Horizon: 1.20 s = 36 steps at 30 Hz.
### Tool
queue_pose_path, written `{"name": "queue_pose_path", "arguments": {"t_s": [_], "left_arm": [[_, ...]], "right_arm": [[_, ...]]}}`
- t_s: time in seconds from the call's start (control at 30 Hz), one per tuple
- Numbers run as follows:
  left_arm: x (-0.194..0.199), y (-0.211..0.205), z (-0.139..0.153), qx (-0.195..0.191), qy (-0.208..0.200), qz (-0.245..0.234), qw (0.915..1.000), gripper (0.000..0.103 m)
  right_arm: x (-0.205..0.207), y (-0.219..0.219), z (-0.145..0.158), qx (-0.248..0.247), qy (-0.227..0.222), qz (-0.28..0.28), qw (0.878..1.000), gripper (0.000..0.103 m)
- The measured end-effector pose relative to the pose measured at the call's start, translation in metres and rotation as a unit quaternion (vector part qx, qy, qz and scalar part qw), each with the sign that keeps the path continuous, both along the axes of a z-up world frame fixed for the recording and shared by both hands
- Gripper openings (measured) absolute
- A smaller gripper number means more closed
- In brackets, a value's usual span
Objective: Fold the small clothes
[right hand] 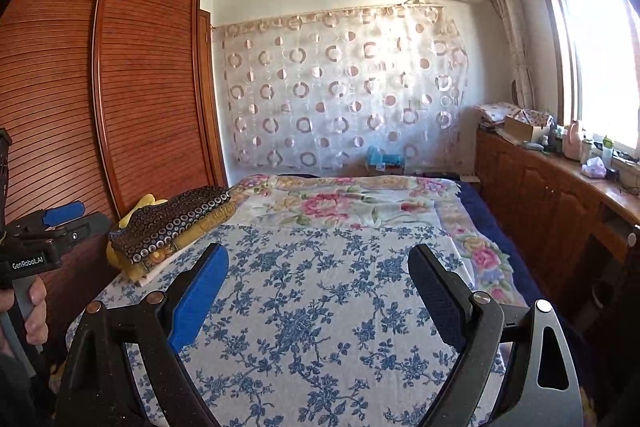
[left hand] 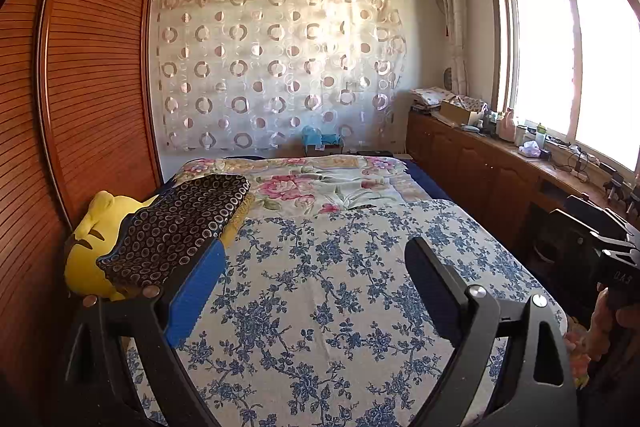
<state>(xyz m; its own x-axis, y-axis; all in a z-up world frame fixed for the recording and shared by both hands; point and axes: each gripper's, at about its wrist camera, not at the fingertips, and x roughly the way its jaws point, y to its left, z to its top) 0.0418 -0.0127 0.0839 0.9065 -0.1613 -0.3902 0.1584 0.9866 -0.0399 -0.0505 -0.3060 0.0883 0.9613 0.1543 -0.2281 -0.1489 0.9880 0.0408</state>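
Blue-flowered sheet (left hand: 320, 307), folded stack (left hand: 180, 227) beside.

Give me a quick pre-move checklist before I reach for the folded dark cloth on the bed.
1. Left gripper open and holding nothing: ok.
2. Right gripper open and holding nothing: ok.
3. Dark ring-patterned cloth in view, folded, lying at the bed's left edge on top of yellow fabric: ok.
4. Blue-flowered sheet between the grippers and the cloth free of other items: ok.
5. Yellow plush toy lies partly under the cloth and may snag: not ok.
6. Any unfolded small garment left to fold: cannot tell, none visible.
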Motion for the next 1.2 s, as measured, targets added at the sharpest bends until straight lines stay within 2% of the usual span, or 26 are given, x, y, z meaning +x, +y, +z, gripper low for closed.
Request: {"name": "queue_pose_path", "arguments": {"t_s": [1.2], "left_arm": [[-0.0018, 0.0026, 0.0005, 0.002, -0.002, 0.003, 1.0, 0.092]], "right_arm": [[0.0011, -0.0008, -0.0025, 0.0, 0.001, 0.0, 1.0, 0.092]]}}
